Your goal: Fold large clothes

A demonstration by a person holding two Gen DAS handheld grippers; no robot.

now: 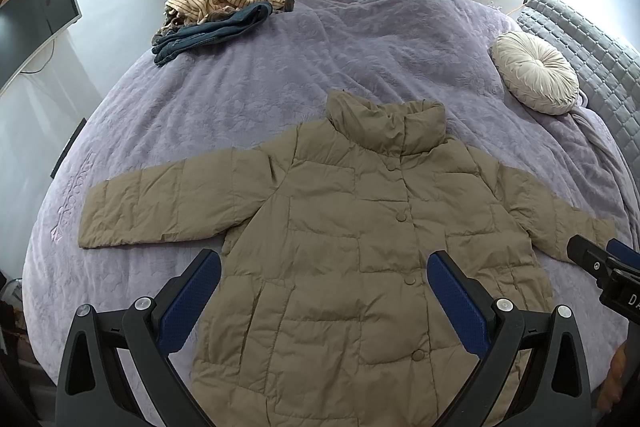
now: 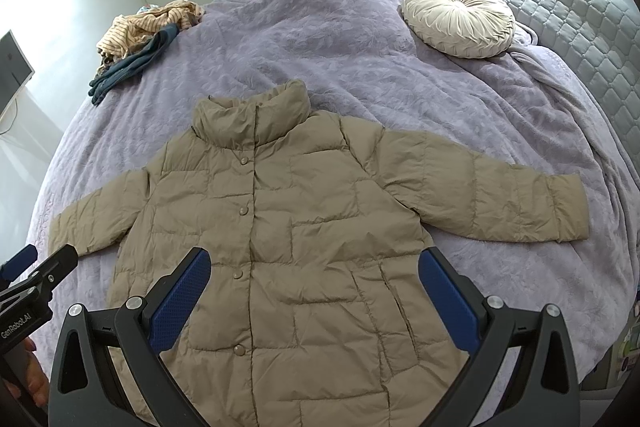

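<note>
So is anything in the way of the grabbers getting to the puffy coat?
Nothing visible is. The tan jacket lies spread flat on the purple bedspread. The left gripper and right gripper hover open just above it. The clothes pile and round cushion sit well away.

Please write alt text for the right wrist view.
A tan puffer jacket lies flat, buttoned, sleeves spread, on a purple bedspread. The open right hand-held gripper hovers above its lower half; a round cream cushion sits behind.

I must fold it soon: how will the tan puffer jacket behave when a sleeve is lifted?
The tan puffer jacket will probably be floppy: its sleeves lie limp on the bedspread. Quilted padding suggests it is light and springs back. The smooth shell may slip.
</note>
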